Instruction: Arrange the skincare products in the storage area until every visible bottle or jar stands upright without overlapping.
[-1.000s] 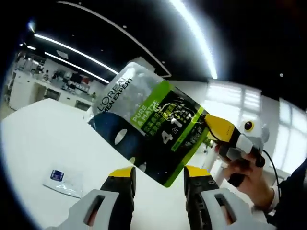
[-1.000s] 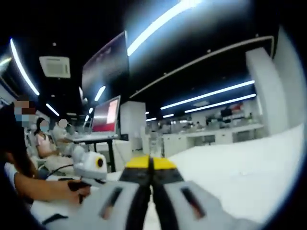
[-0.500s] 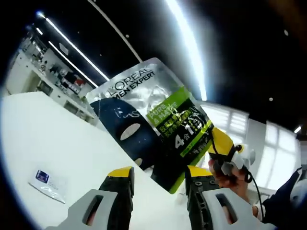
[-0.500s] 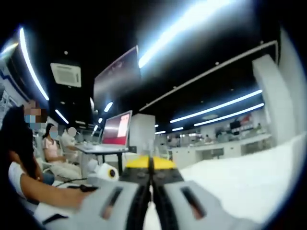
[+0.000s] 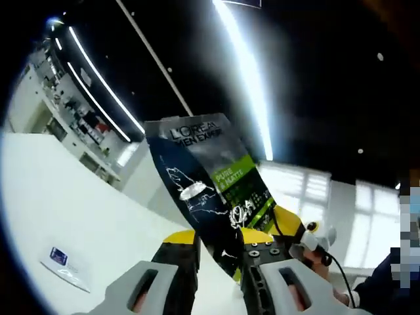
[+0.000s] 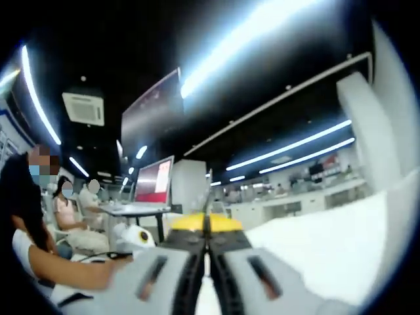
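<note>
A dark L'Oreal Men Expert sachet (image 5: 213, 190) with a green band is held in the air above the white table (image 5: 79, 210), standing nearly upright. My right gripper (image 5: 289, 226) comes in from the right, shut on the sachet's lower right corner. The sachet's lower edge hangs between the yellow tips of my left gripper (image 5: 220, 239), whose jaws stand a little apart around it. In the right gripper view my right gripper (image 6: 207, 223) is shut, and the sachet rises from it as a thin edge-on line (image 6: 209, 190).
A small flat white packet (image 5: 65, 266) with a blue mark lies on the table at lower left. In the right gripper view a hand holds the left gripper (image 6: 131, 237) at lower left, people sit by a monitor (image 6: 154, 184), and white tabletop (image 6: 315, 243) spreads right.
The sachet has turned from slanted to nearly upright and its lower edge has come down between the left jaws. The left jaws have drawn closer together. The right jaws stay shut.
</note>
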